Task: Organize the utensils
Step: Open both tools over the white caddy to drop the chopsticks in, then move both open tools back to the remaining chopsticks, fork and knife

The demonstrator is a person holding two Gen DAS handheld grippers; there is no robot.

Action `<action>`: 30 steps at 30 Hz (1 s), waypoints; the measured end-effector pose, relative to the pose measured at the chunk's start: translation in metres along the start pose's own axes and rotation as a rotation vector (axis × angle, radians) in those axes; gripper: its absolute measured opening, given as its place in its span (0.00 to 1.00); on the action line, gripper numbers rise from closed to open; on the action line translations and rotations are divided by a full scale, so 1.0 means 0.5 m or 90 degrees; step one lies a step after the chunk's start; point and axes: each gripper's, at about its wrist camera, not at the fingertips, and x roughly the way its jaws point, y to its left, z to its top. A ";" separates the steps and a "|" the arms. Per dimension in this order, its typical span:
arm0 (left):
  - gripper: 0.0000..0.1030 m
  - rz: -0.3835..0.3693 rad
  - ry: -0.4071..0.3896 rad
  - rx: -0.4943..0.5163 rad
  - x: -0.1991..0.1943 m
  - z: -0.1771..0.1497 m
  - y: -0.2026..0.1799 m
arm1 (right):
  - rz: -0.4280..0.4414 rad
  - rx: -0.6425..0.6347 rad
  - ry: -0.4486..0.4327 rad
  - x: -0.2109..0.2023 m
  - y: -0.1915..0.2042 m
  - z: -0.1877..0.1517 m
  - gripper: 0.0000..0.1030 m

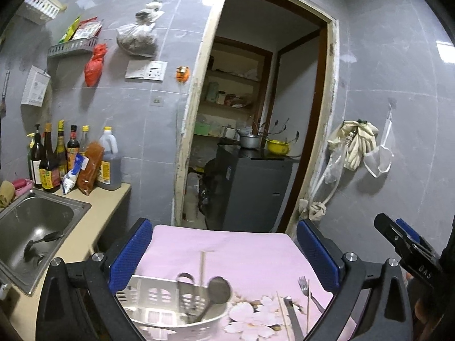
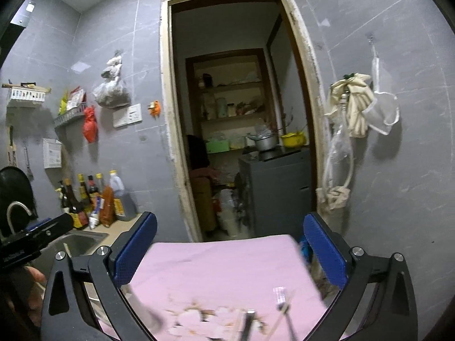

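Left hand-held gripper (image 1: pixel 224 255) spread wide, nothing held, hovering over the white caddy (image 1: pixel 159 298) near-left on the pink desk (image 1: pixel 241 244); spoon (image 1: pixel 217 289) already inside. Right hand-held gripper (image 2: pixel 230 253) also released; fork (image 1: pixel 305 285) and chopsticks (image 1: pixel 284 316) lie loose to the caddy's right, so I'd descend straight and pinch mid-handle. Far desk half is bare; sink (image 1: pixel 37 221) drops off left.

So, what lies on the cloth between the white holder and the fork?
Only printed flowers on the pink cloth, between holder and fork; left wrist view.
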 end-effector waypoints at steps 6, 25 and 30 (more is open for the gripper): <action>0.99 -0.005 0.009 0.029 0.027 -0.039 -0.076 | -0.028 -0.002 0.032 0.021 -0.087 -0.018 0.98; 0.99 -0.023 0.183 0.050 0.194 -0.249 -0.206 | -0.020 0.046 0.212 0.158 -0.303 -0.211 0.98; 0.99 -0.028 0.240 0.064 0.232 -0.289 -0.213 | 0.000 0.044 0.257 0.201 -0.310 -0.263 0.98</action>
